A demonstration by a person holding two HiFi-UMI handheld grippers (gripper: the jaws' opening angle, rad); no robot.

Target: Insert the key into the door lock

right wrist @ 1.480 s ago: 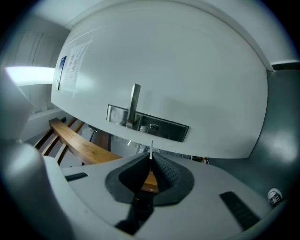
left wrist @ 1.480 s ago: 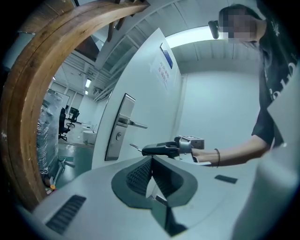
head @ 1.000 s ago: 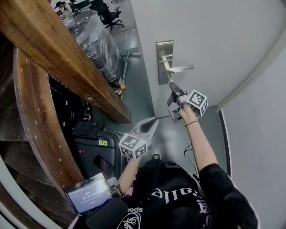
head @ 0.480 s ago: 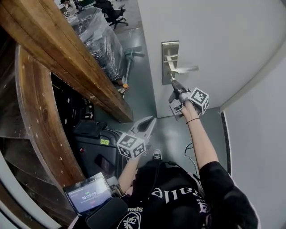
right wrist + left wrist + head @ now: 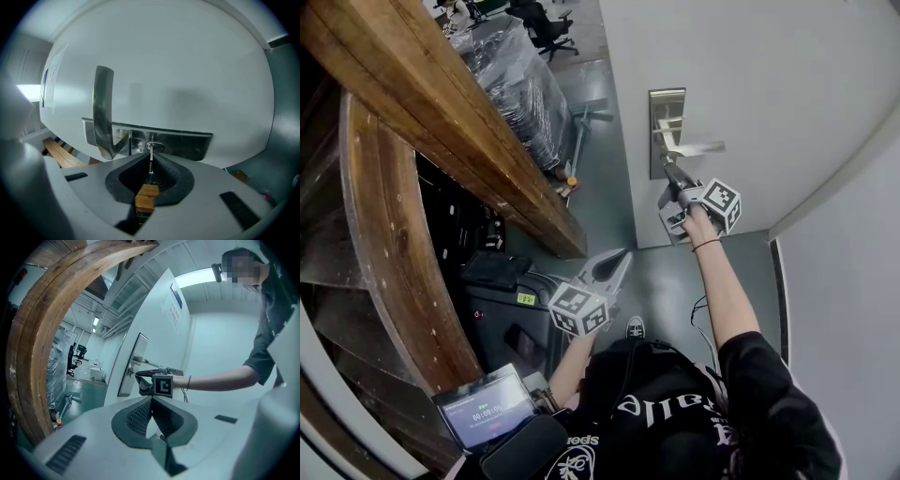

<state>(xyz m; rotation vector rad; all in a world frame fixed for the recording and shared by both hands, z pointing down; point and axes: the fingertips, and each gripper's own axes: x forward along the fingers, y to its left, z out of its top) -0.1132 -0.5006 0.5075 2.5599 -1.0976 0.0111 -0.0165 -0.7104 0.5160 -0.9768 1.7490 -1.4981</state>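
— Gripping the key (image 5: pixel 150 165) in the right gripper (image 5: pixel 151 158), jaws pinched tight onto the blade, brown tag (image 5: pixel 146 199) sitting behind the grip.
— Pointing where?
— Straight at the keyhole (image 5: pixel 154 146) in the plate (image 5: pixel 187 144), just beside the handle (image 5: pixel 103 112). Tip touching the keyhole, perhaps entering it; not telling how deep from this angle.
— Showing the same from the head view?
— Showing the right gripper up against the plate on the door (image 5: pixel 750 84), near the handle. Too small there for judging the key.
— And the left gripper (image 5: pixel 622 257)?
— Hanging low, well apart from the door, jaws pressed together on nothing. Taking no part.
— Judging progress, then?
— Looking mostly done on the approach: key in the grip, lined up, meeting the keyhole. Not looking seated yet: blade showing along the jaws right up to the plate. Leaving the push home, likely needing the blade kept level and square to the plate so as not to be jamming at the mouth.
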